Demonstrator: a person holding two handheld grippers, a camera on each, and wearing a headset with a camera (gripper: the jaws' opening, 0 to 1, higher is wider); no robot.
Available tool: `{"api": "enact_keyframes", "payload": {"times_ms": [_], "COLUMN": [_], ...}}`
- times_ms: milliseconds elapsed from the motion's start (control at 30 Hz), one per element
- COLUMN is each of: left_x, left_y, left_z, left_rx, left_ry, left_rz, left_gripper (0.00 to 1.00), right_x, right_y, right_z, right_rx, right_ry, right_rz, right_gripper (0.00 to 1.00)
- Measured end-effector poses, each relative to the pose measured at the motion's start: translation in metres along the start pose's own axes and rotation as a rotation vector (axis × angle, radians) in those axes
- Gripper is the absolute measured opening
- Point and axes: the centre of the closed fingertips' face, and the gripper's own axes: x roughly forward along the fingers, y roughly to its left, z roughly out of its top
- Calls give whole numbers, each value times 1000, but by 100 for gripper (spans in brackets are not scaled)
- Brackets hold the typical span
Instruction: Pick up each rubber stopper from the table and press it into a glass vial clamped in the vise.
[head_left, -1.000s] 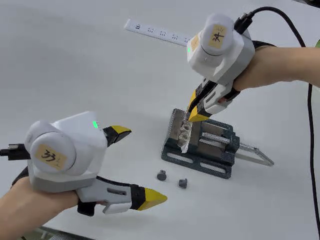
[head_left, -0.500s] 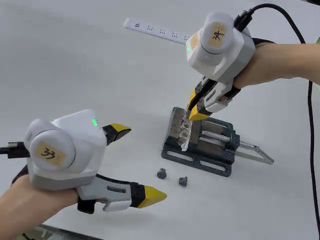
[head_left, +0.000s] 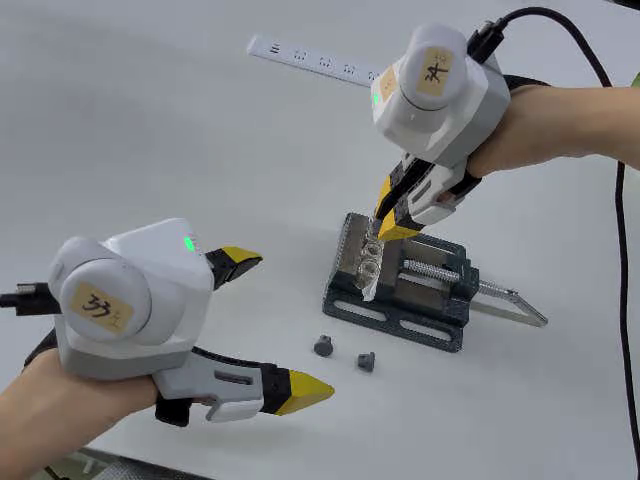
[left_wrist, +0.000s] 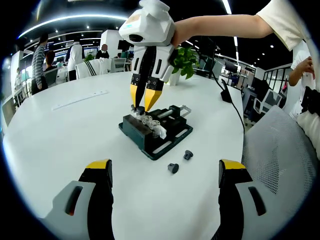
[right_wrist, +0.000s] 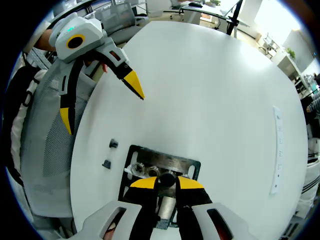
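At the near left, the left gripper (head_left: 290, 327) hovers above the white table (head_left: 150, 150) with its yellow-tipped jaws spread wide and holding nothing. Just right of it, two dark loose stoppers (head_left: 323, 346) (head_left: 366, 363) lie on the tabletop side by side, a little apart, near the front edge of the vise (head_left: 395, 318). The vise clamps a row of glass vials (head_left: 368, 268), and its handle (head_left: 512, 306) sticks out to the right. The right gripper (head_left: 385, 232) points down from above at the far end of that row, its jaws pinched on a dark stopper (right_wrist: 166, 179) and covering that vial's mouth. A white power strip (head_left: 310, 60) lies on the far side of the table, and a black cable (head_left: 600, 75) trails from the right gripper along the right edge.
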Motion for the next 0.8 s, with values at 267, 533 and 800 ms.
{"api": "enact_keyframes", "payload": {"times_ms": [267,533,800], "left_x": [0,1,0], "left_y": [0,-1,0], "left_z": [1,1,2], "left_rx": [3,4,4], "left_ry": [-1,-1,-4], "left_rz": [1,-2,1], "left_gripper": [86,86,86], "right_x": [-2,-8,-10], "right_y": [1,-4,2], "right_z": [2,-2,0], "right_rx": [-2,-5,-6], "right_ry": [-5,-3,-8], "right_rz": [1,-4,6], "right_gripper": [12,7,3]}}
